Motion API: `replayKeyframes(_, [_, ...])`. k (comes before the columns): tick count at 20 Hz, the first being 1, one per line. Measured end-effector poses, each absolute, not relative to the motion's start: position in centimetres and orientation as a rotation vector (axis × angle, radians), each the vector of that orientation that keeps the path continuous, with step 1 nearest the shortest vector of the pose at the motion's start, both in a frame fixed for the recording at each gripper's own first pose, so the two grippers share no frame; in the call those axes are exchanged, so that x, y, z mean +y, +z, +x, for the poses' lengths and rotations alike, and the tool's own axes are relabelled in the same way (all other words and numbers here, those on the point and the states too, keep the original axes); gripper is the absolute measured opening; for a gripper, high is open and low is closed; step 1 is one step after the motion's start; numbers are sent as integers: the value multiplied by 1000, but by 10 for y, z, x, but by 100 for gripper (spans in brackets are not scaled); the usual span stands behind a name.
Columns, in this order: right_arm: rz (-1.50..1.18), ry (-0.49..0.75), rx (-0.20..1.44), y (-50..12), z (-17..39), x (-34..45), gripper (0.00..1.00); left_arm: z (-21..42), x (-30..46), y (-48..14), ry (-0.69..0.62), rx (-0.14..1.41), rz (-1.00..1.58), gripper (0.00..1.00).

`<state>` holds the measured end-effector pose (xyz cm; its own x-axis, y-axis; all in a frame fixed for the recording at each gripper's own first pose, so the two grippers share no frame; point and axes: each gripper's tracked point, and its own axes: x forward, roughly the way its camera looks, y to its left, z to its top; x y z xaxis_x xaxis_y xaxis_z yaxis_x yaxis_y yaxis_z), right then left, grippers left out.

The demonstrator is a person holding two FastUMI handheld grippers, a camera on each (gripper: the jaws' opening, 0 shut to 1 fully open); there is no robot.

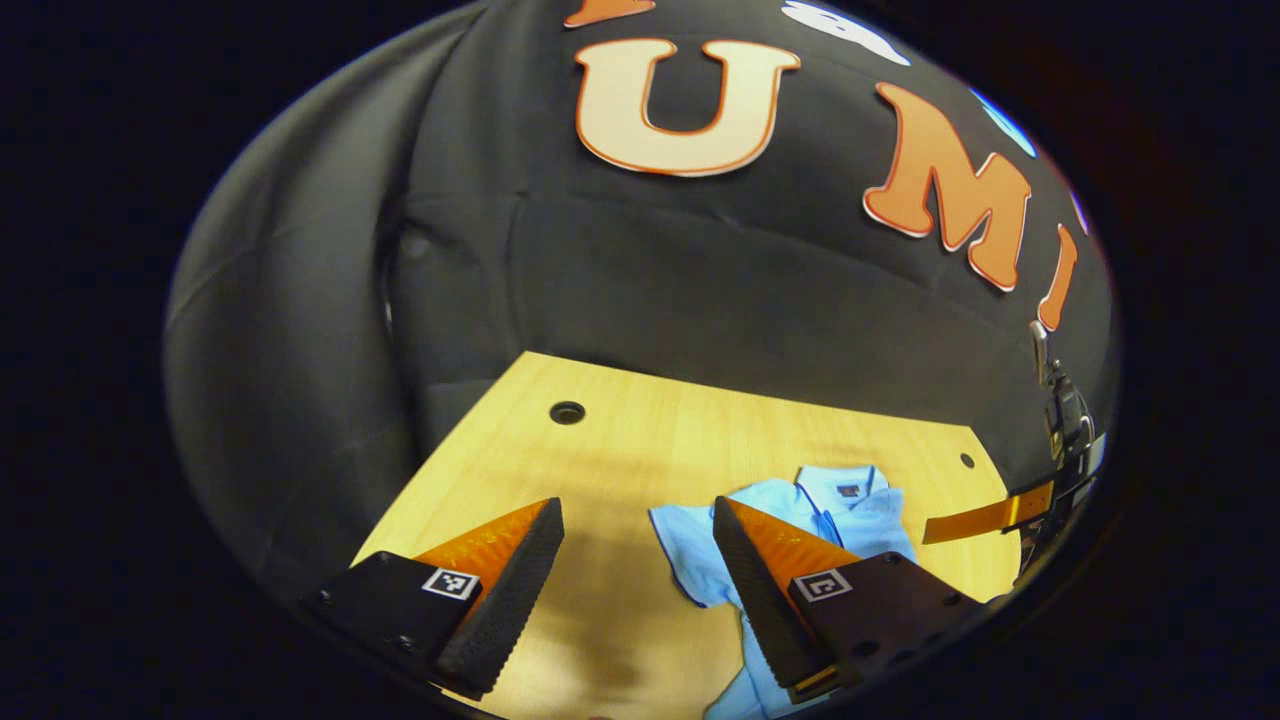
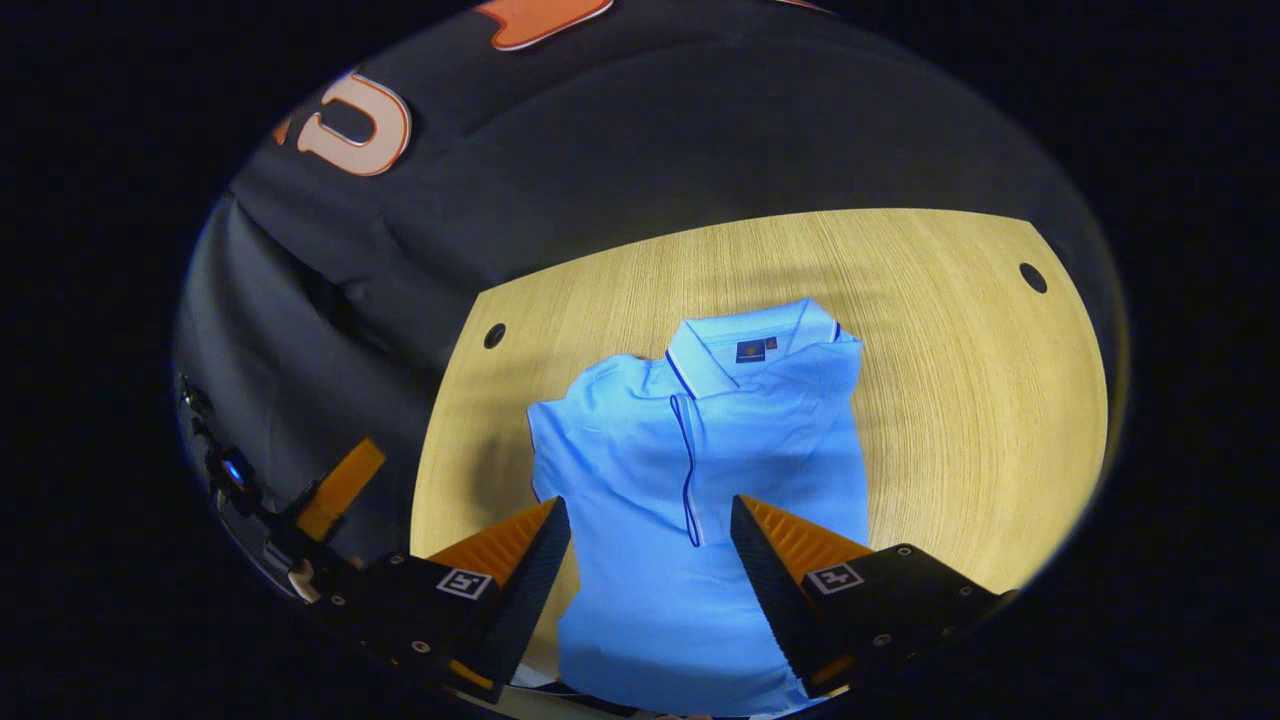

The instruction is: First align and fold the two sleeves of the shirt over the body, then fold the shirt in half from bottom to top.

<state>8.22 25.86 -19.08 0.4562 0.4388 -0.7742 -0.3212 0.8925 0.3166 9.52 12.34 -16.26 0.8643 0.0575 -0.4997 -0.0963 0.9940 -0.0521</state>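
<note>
Both grippers: my left gripper [image 1: 637,520] and right gripper [image 2: 650,520] gape wide, holding nothing.
Polo shirt [image 2: 700,450]: soft, light, floppy.
Sleeves: probably already folded in.
Grip: bottom hem corners, nearest me, opposite the collar [image 2: 750,345].

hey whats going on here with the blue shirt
A person holds a gripper in each hand above a light blue polo shirt lying flat on a wooden table, collar at the far end. The right gripper hangs open over the shirt's body; the left gripper is open too, over the table beside the shirt. Neither is gripping the fabric. The bottom-to-top fold isn't done yet.
</note>
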Motion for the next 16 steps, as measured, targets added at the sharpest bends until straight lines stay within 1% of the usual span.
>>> replayKeyframes(1, [147, 468, 990, -187, 79, 252, 98, 100, 118, -172, 74, 565, -79, 100])
replayKeyframes(3, [161, 457, 991, -187, 75, 237, 98, 107, 111, -193, 62, 637, -59, 98])
replayKeyframes(5, [169, 437, 996, -191, 75, 220, 99, 116, 103, -209, 46, 692, -57, 100])
replayKeyframes(6, [178, 427, 1000, -192, 75, 211, 98, 119, 99, -218, 38, 721, -61, 99])
replayKeyframes(9, [212, 400, 1015, -199, 71, 190, 99, 130, 93, -247, 34, 801, -54, 100])
replayKeyframes(10, [222, 394, 1022, -201, 69, 184, 98, 134, 91, -258, 34, 823, -48, 96])
replayKeyframes(12, [236, 376, 1032, -207, 67, 170, 98, 141, 91, -276, 44, 863, -53, 100])
replayKeyframes(14, [250, 358, 1037, -211, 65, 158, 98, 143, 92, -293, 57, 910, -75, 99])
replayKeyframes(16, [268, 342, 1040, -212, 64, 146, 98, 143, 86, -310, 70, 947, -93, 100])
